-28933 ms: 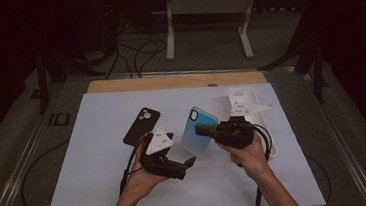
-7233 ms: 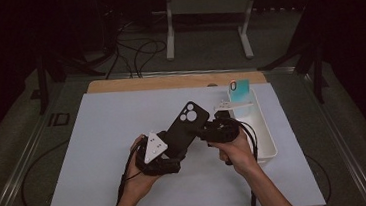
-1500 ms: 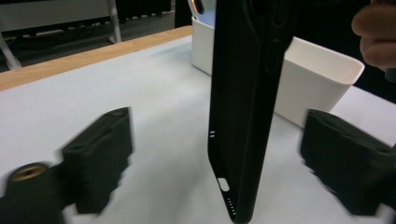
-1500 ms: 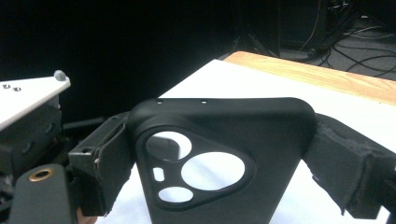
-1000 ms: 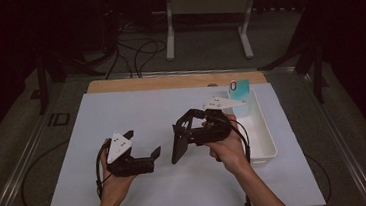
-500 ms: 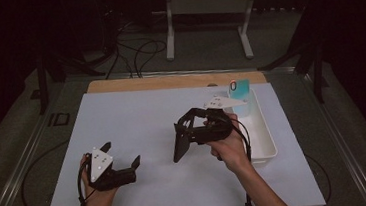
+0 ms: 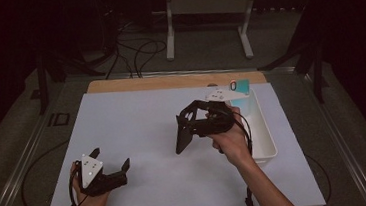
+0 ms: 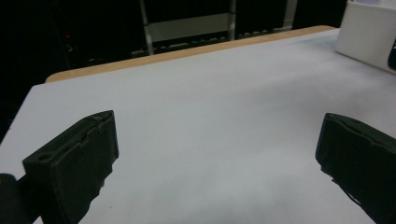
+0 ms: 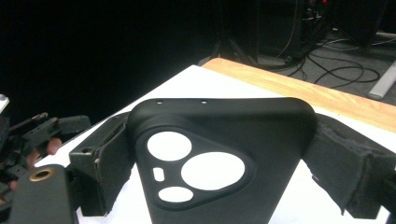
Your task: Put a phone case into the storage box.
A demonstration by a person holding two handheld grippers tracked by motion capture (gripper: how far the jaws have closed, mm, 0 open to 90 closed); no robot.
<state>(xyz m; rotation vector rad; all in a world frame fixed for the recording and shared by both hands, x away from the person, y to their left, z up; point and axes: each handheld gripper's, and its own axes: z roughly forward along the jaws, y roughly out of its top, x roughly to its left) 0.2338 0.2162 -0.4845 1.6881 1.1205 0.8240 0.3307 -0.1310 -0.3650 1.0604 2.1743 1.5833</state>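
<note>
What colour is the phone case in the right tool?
Black phone case; clearest in the right gripper view.

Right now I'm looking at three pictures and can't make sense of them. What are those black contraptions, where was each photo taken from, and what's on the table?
No robot here: a person holds a hand-held clamp with two black jaws in each hand. The high view looks down on the white table from above the person. The other two pictures come from small cameras riding on the clamps, looking along their jaws.

The left gripper hangs near the table's front left, jaws spread with nothing between them; its own view shows bare tabletop between them.

The right gripper is shut on a black phone case, squeezed at its sides; the cutouts for the camera lenses face the camera.

At the table's right edge sits a white bin with a teal phone case standing at its far end.
</note>
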